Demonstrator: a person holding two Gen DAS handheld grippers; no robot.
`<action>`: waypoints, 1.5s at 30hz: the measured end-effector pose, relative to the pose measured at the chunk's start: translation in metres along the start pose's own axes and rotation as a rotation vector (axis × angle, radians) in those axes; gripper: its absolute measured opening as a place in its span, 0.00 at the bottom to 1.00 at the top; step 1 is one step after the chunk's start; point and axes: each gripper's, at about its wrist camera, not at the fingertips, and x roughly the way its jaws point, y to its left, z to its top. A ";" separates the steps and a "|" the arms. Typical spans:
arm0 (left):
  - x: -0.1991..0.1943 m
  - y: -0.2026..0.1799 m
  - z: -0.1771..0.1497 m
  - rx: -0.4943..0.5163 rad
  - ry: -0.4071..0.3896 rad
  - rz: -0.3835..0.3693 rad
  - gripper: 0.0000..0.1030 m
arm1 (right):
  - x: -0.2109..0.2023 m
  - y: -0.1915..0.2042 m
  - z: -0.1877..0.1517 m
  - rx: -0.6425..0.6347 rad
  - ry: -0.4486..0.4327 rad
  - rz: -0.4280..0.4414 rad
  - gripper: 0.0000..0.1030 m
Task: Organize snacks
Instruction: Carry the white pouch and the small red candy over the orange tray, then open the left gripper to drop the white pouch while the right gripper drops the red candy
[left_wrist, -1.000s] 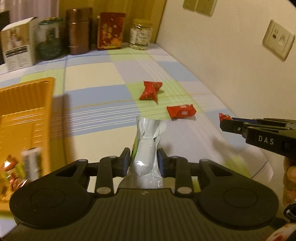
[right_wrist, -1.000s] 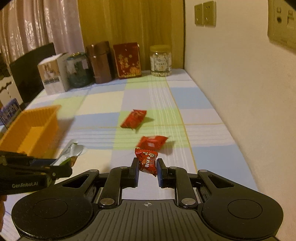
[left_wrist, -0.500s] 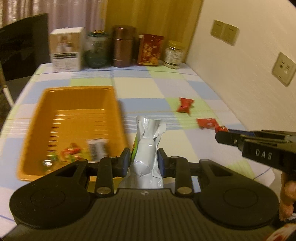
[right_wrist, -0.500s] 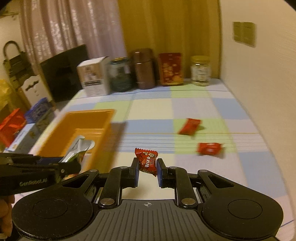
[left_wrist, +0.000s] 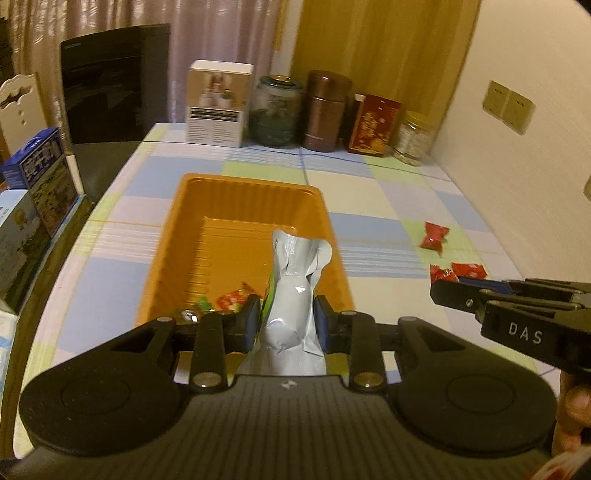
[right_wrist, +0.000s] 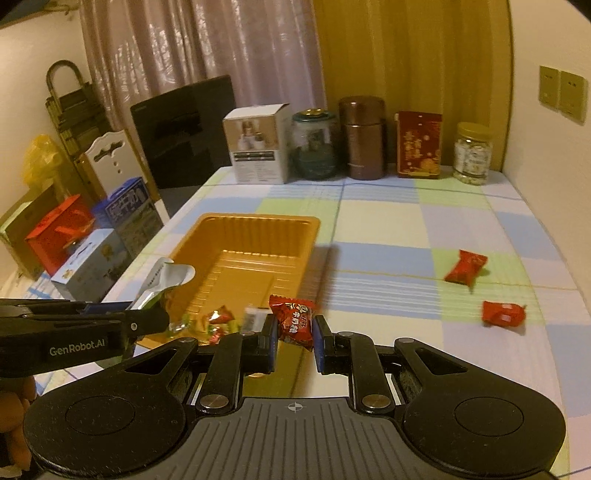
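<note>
My left gripper (left_wrist: 287, 320) is shut on a silver snack pouch (left_wrist: 295, 295) that stands upright between its pads, over the near end of the orange tray (left_wrist: 236, 225). My right gripper (right_wrist: 294, 334) is shut on a small red candy packet (right_wrist: 293, 319), just off the orange tray's (right_wrist: 255, 240) near right corner. Several small wrapped candies (right_wrist: 214, 319) lie at the tray's near end. Two more red candy packets lie on the checked tablecloth to the right, one farther (right_wrist: 466, 266) and one nearer (right_wrist: 503, 313). The right gripper (left_wrist: 439, 286) also shows at the right edge of the left wrist view.
A white box (right_wrist: 256, 144), a glass jar (right_wrist: 314, 146), a brown canister (right_wrist: 362, 138), a red tin (right_wrist: 419, 146) and a small jar (right_wrist: 472, 153) line the table's far edge. A wall runs along the right. Boxes (right_wrist: 92, 258) and a dark chair (right_wrist: 184, 129) stand off the left edge.
Both grippers have swung left with their snacks and risen a little, from the loose red candies to the orange tray. The tray now lies straight ahead in both views.
</note>
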 end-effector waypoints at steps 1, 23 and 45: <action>-0.001 0.003 0.001 -0.006 -0.002 0.004 0.27 | 0.002 0.002 0.001 -0.003 0.001 0.004 0.19; 0.028 0.045 0.010 -0.089 0.012 0.048 0.27 | 0.065 0.032 0.024 -0.042 0.042 0.061 0.19; 0.063 0.061 0.006 -0.122 0.016 0.092 0.37 | 0.097 0.018 0.023 0.006 0.076 0.068 0.19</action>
